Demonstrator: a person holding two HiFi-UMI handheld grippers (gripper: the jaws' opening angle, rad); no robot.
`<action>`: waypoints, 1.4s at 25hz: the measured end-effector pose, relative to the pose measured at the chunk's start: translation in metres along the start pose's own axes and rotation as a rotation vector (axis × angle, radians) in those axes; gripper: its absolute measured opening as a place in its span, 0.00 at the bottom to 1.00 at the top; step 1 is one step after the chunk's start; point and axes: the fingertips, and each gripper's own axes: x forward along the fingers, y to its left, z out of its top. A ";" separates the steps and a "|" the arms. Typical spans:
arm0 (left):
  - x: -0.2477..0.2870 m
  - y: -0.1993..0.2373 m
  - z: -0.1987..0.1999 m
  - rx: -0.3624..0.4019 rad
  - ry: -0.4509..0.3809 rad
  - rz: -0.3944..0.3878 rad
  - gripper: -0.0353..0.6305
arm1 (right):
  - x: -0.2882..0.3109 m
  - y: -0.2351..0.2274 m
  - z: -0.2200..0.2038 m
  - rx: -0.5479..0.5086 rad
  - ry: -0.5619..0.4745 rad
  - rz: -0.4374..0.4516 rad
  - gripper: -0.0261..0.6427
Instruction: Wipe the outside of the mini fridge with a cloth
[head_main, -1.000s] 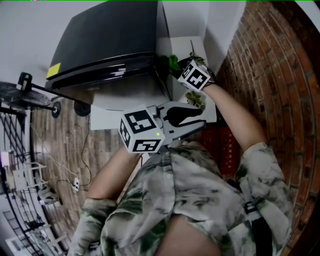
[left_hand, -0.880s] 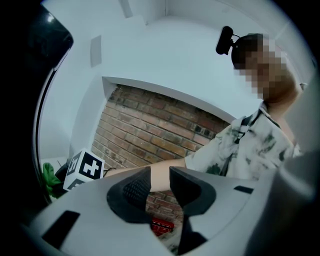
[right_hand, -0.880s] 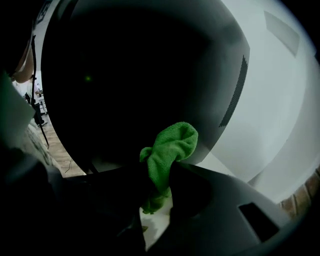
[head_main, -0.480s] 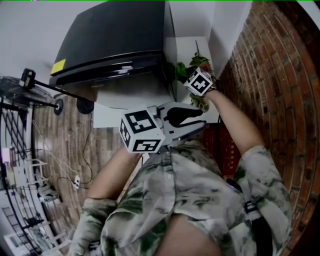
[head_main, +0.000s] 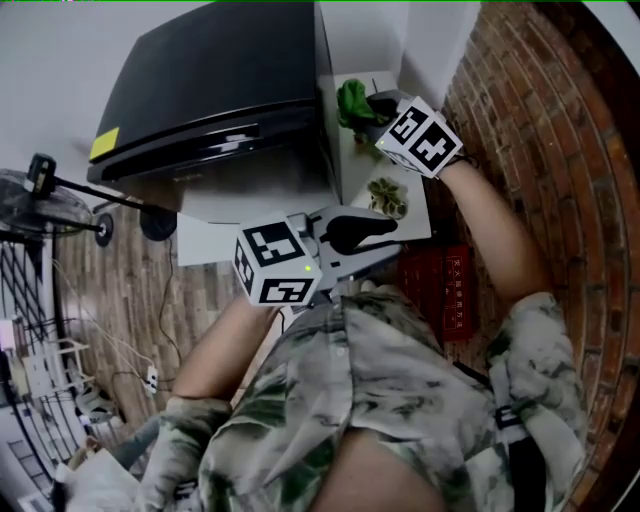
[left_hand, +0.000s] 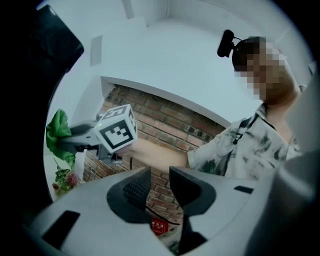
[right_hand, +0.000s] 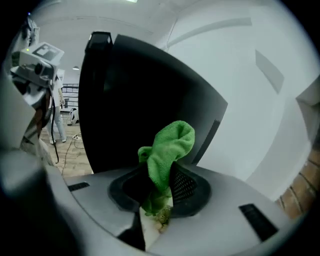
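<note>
Right gripper (right_hand: 159, 186): clenched on the green cloth (right_hand: 168, 147), which stands up between its jaws.
Cloth position: beside the right side wall of the black mini fridge (head_main: 215, 85); contact not discernible.
Left gripper (left_hand: 160, 184): jaws slightly apart, nothing between them, well clear of the fridge.

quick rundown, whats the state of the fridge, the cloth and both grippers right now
mini fridge: upright, door looks shut
green cloth: bunched up, clamped, close to the fridge's side; contact unclear
right gripper: jaws shut on the green cloth
left gripper: jaws apart, nothing between them
</note>
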 end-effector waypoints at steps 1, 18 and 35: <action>0.000 0.000 -0.001 -0.003 0.000 -0.004 0.24 | -0.010 0.000 0.010 -0.012 -0.008 -0.004 0.19; -0.012 -0.004 -0.011 -0.014 0.006 -0.024 0.24 | -0.051 0.032 0.068 -0.044 -0.084 -0.006 0.19; -0.017 0.007 -0.027 -0.055 0.020 0.007 0.24 | 0.038 0.095 -0.070 0.061 0.046 0.105 0.19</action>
